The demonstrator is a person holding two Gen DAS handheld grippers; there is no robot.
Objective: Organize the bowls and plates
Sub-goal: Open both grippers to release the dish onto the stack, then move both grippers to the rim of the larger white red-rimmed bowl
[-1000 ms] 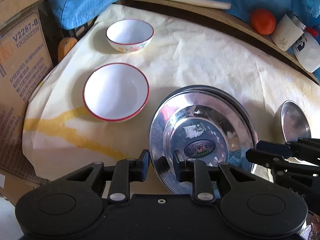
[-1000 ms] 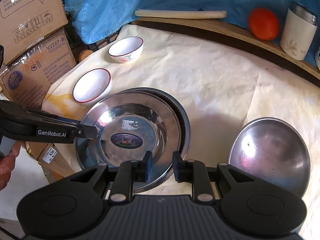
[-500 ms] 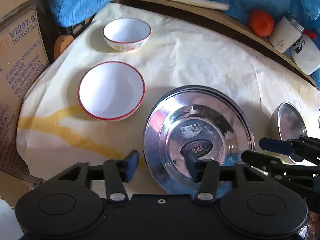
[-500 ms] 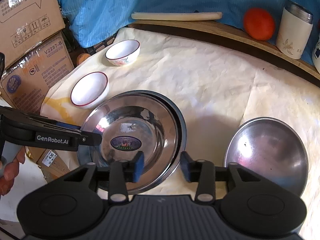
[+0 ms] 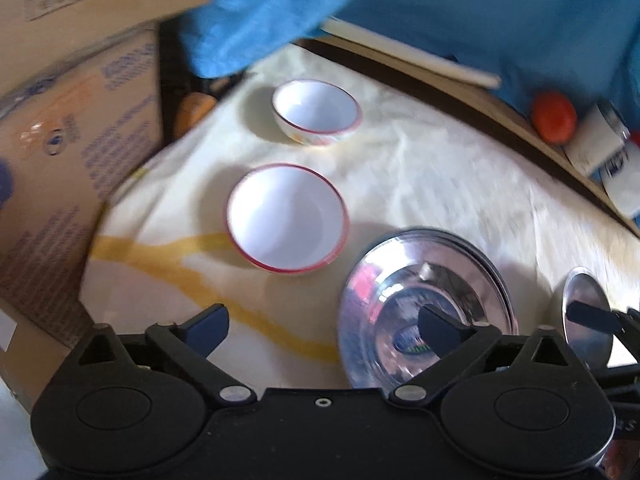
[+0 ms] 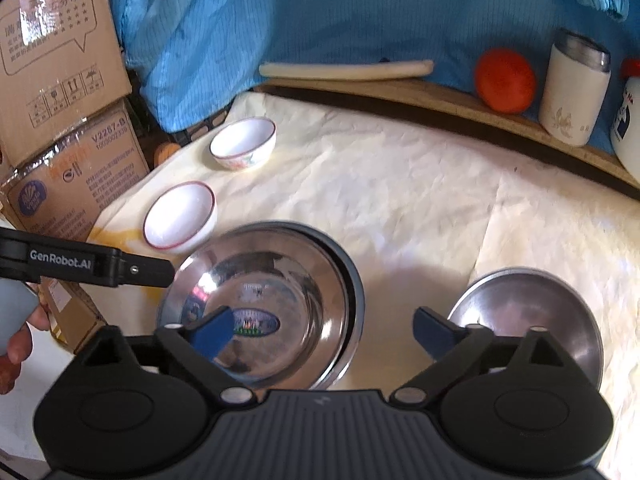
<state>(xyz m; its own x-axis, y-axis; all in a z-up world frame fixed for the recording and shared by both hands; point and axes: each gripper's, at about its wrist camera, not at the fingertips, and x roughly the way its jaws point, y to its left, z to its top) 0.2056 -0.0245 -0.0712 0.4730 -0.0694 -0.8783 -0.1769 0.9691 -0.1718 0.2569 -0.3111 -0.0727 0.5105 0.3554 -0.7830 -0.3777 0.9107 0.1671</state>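
My left gripper [image 5: 323, 330] pointed steeply down, its jaws opening wide with nothing between them. My right gripper [image 6: 324, 334] tilted down likewise, jaws also opening and gripping nothing. At the near left of the right wrist view, my left hand [image 6: 14, 344] clasped the left gripper's handle.

We see the table cover [image 6: 400, 208] spread before a raised ledge [image 6: 440, 98]; on the ledge lie a rod [image 6: 344, 69] to the left, then a round fruit [image 6: 504, 80], a flask [image 6: 574, 88] and a bottle [image 6: 628, 128] rightward; on the cover, stacked steel plates [image 6: 280, 288] sit nearest us, a lone steel bowl [image 6: 528, 304] to their right; a shallow bowl [image 6: 178, 216] lies left behind the stack, a deeper bowl [image 6: 243, 148] further back; cartons [image 6: 68, 120] stand left of the cover.
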